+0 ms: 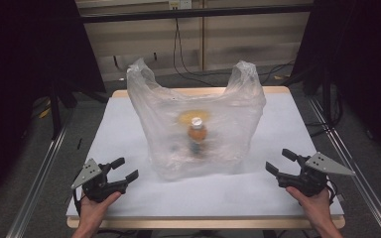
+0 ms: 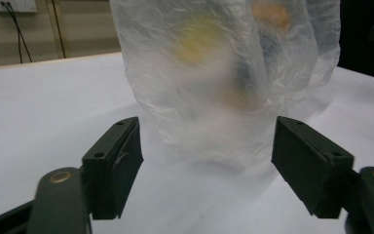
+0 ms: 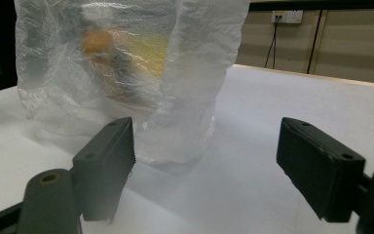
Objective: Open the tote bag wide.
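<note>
While both grippers rest near the front edge of the white table (image 1: 129,129), a translucent plastic carrier bag (image 1: 218,134) stands upright at the table's middle, its two handles sticking up at either side. Through the cloudy film a bottle (image 1: 197,136) with a white cap and an orange body can be made out, with a yellow shape behind it; any label or writing is too blurred by the plastic to read. The left gripper (image 1: 125,168) sits to the bag's front left, apart from it, jaws spread and with nothing between them. The right gripper (image 1: 280,162) sits to the bag's front right, also apart from it, its jaws likewise spread and empty. Seen from the left gripper view, the bag (image 2: 224,78) rises beyond the jaws; from the right gripper view it (image 3: 126,73) stands ahead and to the left.
</note>
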